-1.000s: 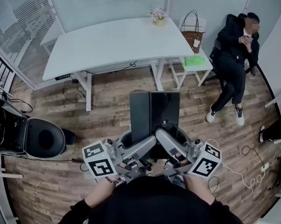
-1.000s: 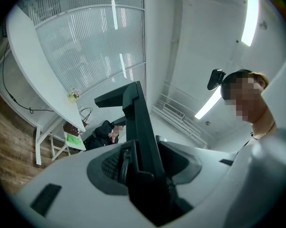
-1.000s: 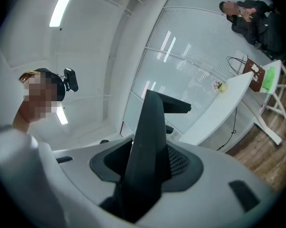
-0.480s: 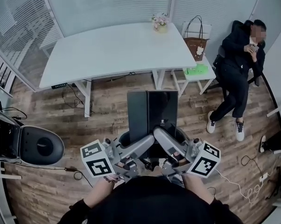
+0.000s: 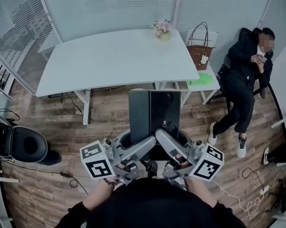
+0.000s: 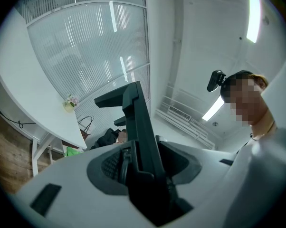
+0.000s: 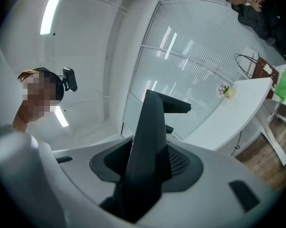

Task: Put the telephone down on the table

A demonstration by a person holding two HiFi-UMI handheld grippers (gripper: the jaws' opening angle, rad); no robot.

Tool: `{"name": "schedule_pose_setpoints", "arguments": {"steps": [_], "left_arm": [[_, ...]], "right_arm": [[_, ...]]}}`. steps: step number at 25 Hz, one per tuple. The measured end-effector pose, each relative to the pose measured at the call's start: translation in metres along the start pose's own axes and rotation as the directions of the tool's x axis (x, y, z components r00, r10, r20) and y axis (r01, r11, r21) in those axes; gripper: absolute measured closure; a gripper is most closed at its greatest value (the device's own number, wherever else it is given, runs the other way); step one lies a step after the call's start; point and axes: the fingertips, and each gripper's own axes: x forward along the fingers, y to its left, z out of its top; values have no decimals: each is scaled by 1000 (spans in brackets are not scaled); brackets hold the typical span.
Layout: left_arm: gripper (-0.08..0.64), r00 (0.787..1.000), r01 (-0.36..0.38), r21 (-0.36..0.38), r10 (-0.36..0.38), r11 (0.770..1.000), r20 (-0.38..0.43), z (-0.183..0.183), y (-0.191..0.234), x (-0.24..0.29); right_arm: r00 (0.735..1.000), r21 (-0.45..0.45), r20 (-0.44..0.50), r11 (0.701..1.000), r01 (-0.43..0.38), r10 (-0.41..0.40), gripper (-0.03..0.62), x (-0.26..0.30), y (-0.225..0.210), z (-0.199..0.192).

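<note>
Telephone [image 5: 155, 110], black slab, long axis pointing toward the white surface [image 5: 109, 58]; left claw [image 5: 147, 145] and right claw [image 5: 164, 137] both clamp it; logo unreadable.

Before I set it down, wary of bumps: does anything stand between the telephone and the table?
Nothing visible blocks the telephone: the table is bare on its near side; a flower pot sits at its far corner.

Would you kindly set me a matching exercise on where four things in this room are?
Things: 1 telephone; 2 flowers; 3 brown bag; 4 seated person.
Places: A on the far edge of the white table; B at the head view's far right; C between that table and that person; D held by the left hand-held gripper and the right hand-held gripper.
Pairs: 1-D; 2-A; 3-C; 4-B.
</note>
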Motion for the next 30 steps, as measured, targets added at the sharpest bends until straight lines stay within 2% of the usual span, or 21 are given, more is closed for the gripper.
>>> {"name": "schedule_pose_setpoints", "arguments": {"steps": [14, 24, 30], "left_arm": [[348, 998, -47, 23, 46, 999, 50, 22, 47, 57], [348, 995, -76, 11, 75, 997, 58, 29, 62, 49], [348, 997, -61, 5, 60, 998, 53, 34, 65, 46]], "right_arm": [[997, 15, -48, 998, -54, 54, 414, 20, -60, 47], [997, 45, -59, 997, -55, 58, 414, 35, -69, 39], [998, 40, -51, 998, -42, 44, 414, 41, -69, 38]]}}
